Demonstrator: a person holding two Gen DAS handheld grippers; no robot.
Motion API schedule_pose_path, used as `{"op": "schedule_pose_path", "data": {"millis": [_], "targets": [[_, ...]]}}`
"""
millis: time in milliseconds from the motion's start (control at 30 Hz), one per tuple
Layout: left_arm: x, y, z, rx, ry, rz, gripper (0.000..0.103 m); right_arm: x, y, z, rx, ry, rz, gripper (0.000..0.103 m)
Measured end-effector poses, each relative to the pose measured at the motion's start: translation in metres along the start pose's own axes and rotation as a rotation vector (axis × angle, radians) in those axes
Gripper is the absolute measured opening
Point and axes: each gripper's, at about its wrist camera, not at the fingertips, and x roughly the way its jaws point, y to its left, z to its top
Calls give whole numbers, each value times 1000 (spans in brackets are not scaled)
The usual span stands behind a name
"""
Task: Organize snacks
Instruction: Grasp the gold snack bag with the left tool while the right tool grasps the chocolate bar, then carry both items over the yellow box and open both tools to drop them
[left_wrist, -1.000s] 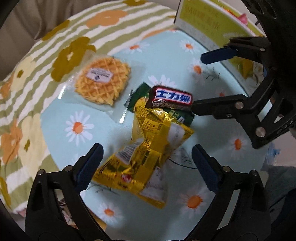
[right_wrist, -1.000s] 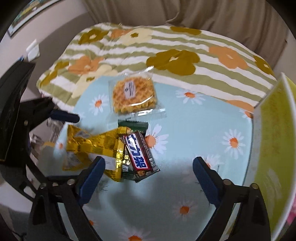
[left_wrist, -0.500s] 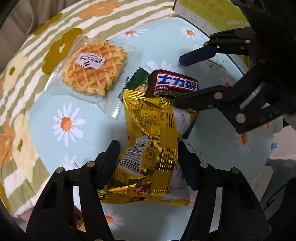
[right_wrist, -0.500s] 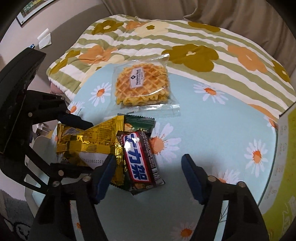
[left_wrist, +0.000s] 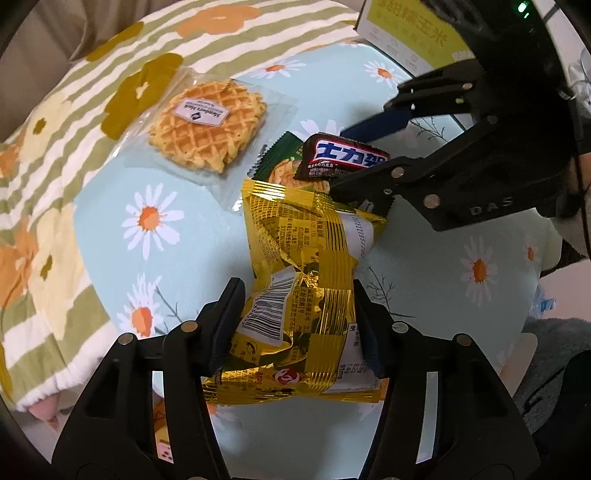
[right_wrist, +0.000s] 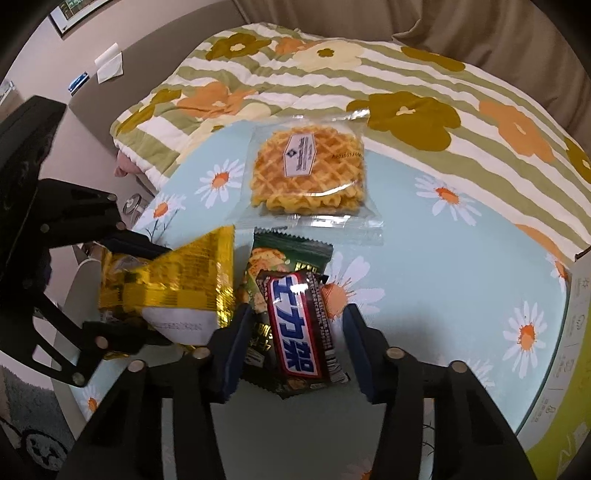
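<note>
Snacks lay heaped on the daisy-print table (left_wrist: 461, 302), and my two grippers worked the pile at once. My left gripper (left_wrist: 295, 325) had its pads pressed into both sides of the crinkled gold packet (left_wrist: 306, 266), the foil pinched between them and its near end lifted clear of the table. The packet's far end met the dark chocolate bar (right_wrist: 299, 328), which lay on top of a green packet (right_wrist: 291, 254). My right gripper (right_wrist: 295, 347) straddled that bar with its pads close on either side; whether they had yet bitten I could not tell, for a sliver of the green wrapper showed beside each pad. Beyond the bar, farther from both grippers, sat the waffle (right_wrist: 310, 173) in its clear wrapper, apart from the pile and near the flowered blanket (right_wrist: 406, 74). To the right of the bar a yellow-green box (right_wrist: 561, 387) stood at the table's edge.

By my reading, the step in hand was pulling the heap apart, one item per gripper. The next move seemed to call for drawing the gold packet away from the bar without dragging the green packet along, and for the right pads to catch the bar alone, not the wrapper beneath it.
</note>
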Motion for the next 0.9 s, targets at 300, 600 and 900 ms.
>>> {"op": "schedule_pose_path", "data": {"millis": [300,600,900], "targets": [[-9,9,-8,-85,-20,-7,53,-10,5,-3,-8,-32,-13,28],[-53,14,-3,-166,-109,21,52,-58,7,-2,81,-116,-31,28],[-113,8,30,-193,-237,30,52,-144,1,-5,241,-238,-89,28]]}}
